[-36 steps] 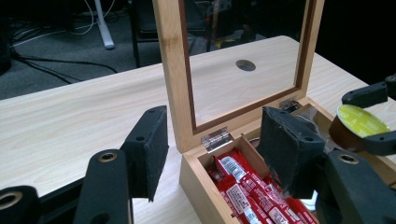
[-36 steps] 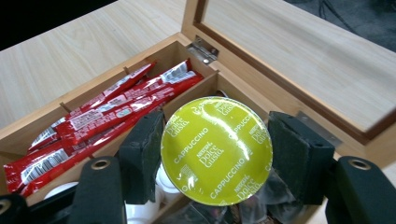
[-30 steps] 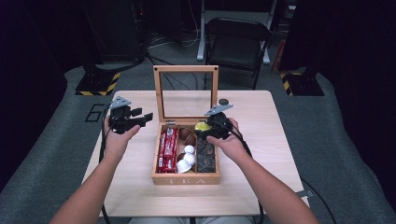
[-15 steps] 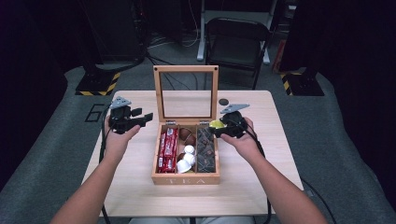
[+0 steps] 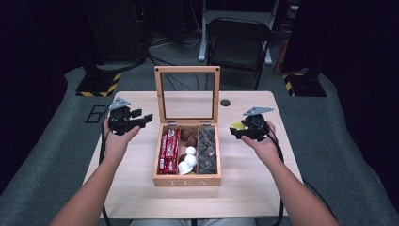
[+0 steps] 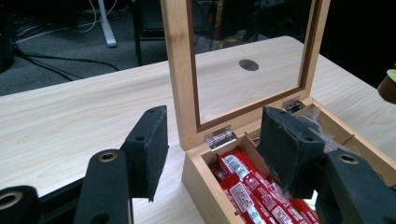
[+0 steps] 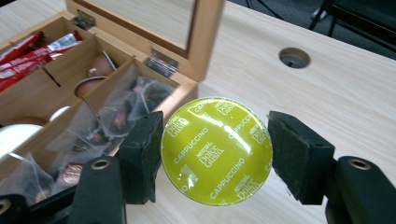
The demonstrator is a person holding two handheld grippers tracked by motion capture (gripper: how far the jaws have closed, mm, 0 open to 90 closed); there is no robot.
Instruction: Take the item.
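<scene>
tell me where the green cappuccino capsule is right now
The round green foil-topped cappuccino capsule sits between the jaws of the right tool, above the bare table just right of the open wooden tea box.

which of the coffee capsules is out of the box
The green-lidded cappuccino capsule, clamped between the right gripper jaws over the table to the right of the wooden box. The white and brown capsules all lie in its middle compartment.

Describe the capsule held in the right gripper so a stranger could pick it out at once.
Start at the open wooden tea box in the middle of the table, then look to its right, where the right gripper holds a round capsule above the tabletop. Its shiny yellow-green foil lid, printed with "Cappuccino", sets it apart from the white and brown capsules in the box's middle compartment.
</scene>
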